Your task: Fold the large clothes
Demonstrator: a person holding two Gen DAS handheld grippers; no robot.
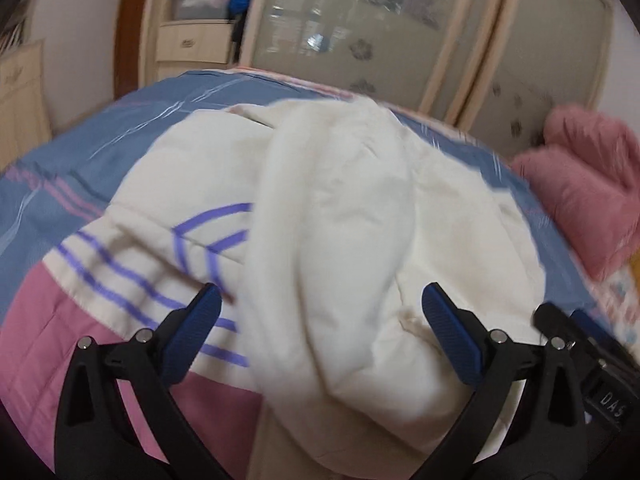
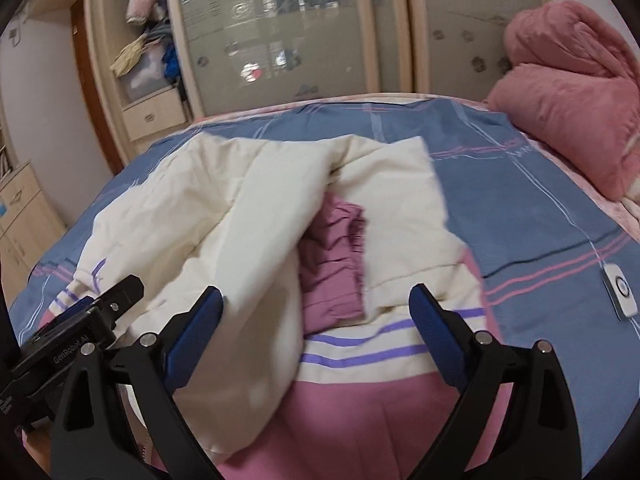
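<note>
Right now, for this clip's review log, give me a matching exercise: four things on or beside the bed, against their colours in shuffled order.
Things:
1. jacket
2. blanket
3. remote
4. bedsheet

Colours:
A. blue with pink and white lines
B. cream, with purple stripes and a pink hem
C. white with a dark ring
D. plain fuzzy pink

Pairs: 1-B, 2-D, 3-C, 4-A

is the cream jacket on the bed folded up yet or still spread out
Partly folded: both sleeves of the cream jacket are laid inward, but its striped hem still lies flat on the bed.
</note>
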